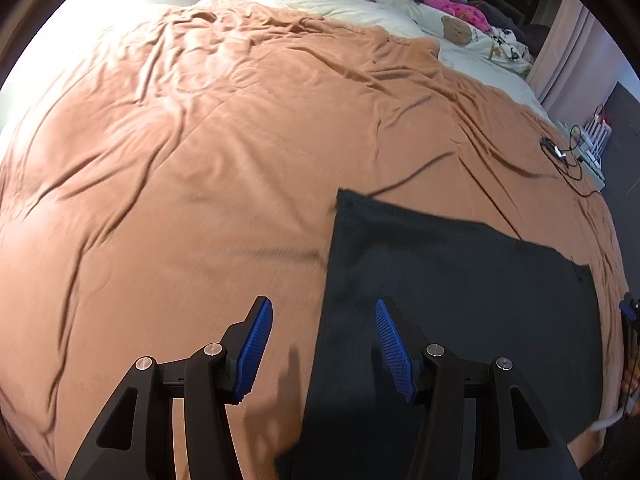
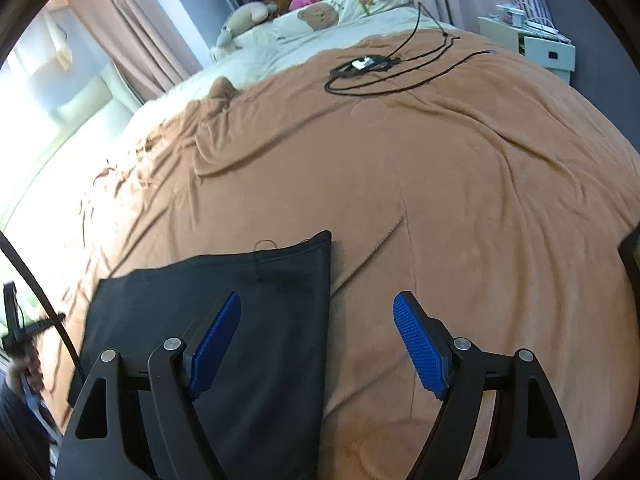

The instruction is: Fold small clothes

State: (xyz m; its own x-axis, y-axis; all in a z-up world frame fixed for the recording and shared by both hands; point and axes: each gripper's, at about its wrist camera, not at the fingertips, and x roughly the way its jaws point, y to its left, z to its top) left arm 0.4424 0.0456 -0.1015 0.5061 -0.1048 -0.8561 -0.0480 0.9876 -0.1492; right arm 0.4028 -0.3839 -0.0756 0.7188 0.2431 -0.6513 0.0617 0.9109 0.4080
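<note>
A dark folded garment (image 1: 460, 280) lies flat on the orange-brown blanket (image 1: 200, 160) near the bed's front edge. My left gripper (image 1: 324, 308) hangs above the garment's left edge, open, with nothing between its blue pads (image 1: 256, 344). In the right wrist view the same garment (image 2: 248, 280) shows as a neat dark rectangle on the blanket (image 2: 440, 180). My right gripper (image 2: 318, 304) hovers over its right edge, jaws wide apart and empty, one blue pad (image 2: 420, 344) over bare blanket. The left hand-held tool (image 2: 16, 328) shows at the far left.
A coiled black cable with a small device (image 2: 368, 66) lies on the blanket further back. Pillows and stuffed toys (image 2: 320, 16) sit at the head of the bed. A white bedside unit (image 2: 532, 44) stands to the right. Curtains (image 2: 132, 28) hang at the left.
</note>
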